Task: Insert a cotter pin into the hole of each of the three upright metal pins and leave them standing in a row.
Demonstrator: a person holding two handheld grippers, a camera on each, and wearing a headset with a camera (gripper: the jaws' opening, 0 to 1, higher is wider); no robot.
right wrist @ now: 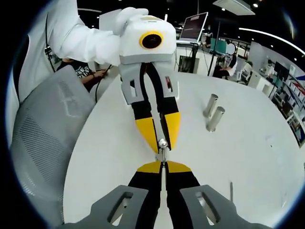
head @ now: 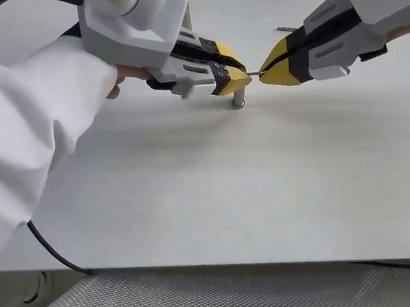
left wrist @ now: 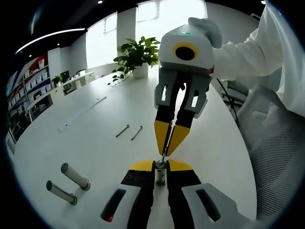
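My left gripper (head: pixel 242 79) is shut on an upright metal pin (head: pixel 238 101) whose flanged base rests on the white table. In the left gripper view the pin (left wrist: pixel 161 173) stands between my own jaws. My right gripper (head: pixel 263 70) faces it from the right, shut on a thin cotter pin (head: pixel 253 73) whose tip meets the top of the metal pin. In the right gripper view the cotter pin (right wrist: pixel 163 156) runs from my jaws to the pin's head (right wrist: pixel 163 143). Two more metal pins (left wrist: pixel 75 176) (left wrist: pixel 61 192) lie on their sides nearby.
Two spare cotter pins (left wrist: pixel 122 130) (left wrist: pixel 137 132) lie further out on the table (head: pixel 193 195). A black cable (head: pixel 52 249) hangs over the near table edge, with a mesh chair (head: pixel 199 295) below. A potted plant (left wrist: pixel 136 55) stands at the far end.
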